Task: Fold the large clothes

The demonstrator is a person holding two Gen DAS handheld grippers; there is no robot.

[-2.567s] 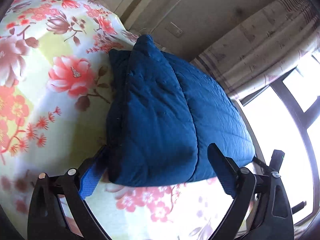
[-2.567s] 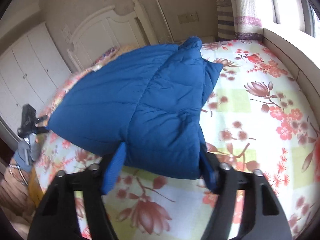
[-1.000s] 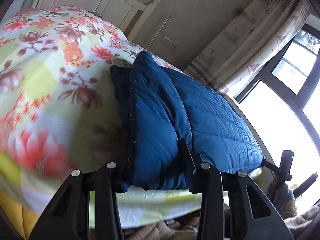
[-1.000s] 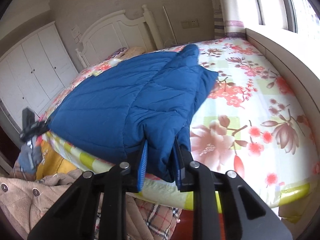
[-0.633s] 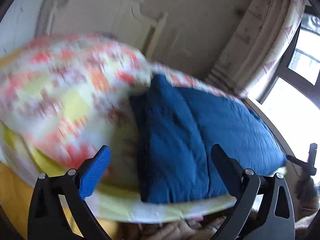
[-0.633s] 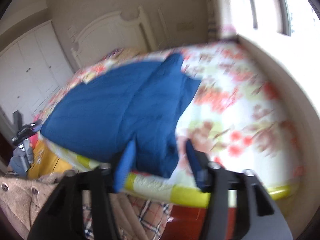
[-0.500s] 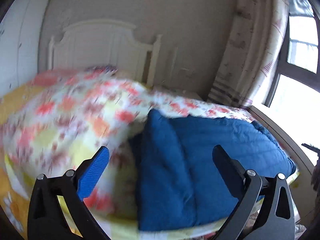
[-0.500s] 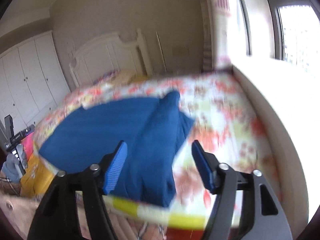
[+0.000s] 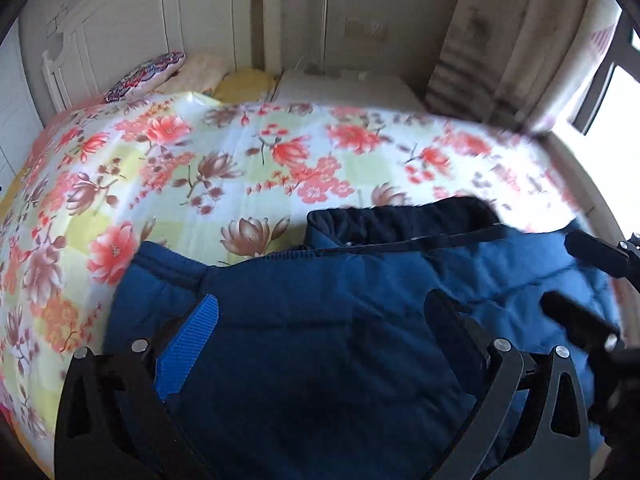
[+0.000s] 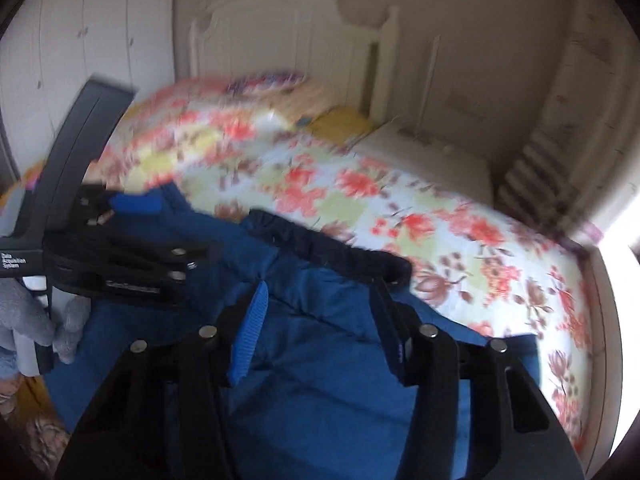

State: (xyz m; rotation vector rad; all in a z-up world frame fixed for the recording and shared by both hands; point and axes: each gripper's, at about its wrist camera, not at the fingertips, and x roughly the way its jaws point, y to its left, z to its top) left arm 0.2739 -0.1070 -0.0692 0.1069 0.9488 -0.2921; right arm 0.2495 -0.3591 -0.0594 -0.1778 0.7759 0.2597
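A folded blue quilted jacket (image 9: 340, 320) lies at the near edge of the bed, its dark elastic hem (image 9: 400, 220) turned toward the headboard. My left gripper (image 9: 320, 320) is open above the jacket, holding nothing. My right gripper (image 10: 320, 320) is also open above the jacket (image 10: 320, 380), near its dark hem (image 10: 332, 248). The right gripper's fingers show at the right of the left wrist view (image 9: 592, 256). The left gripper shows at the left of the right wrist view (image 10: 132, 256).
The bed has a floral sheet (image 9: 240, 168) and a white headboard (image 9: 132, 32). Pillows (image 9: 148, 74) lie at the head. A curtain (image 9: 500, 40) and window are on the right. White wardrobes (image 10: 80, 40) stand on the left.
Both grippers were shut on the jacket's near edge a second ago. They let go, opened and swung round; both now face the headboard above the jacket.
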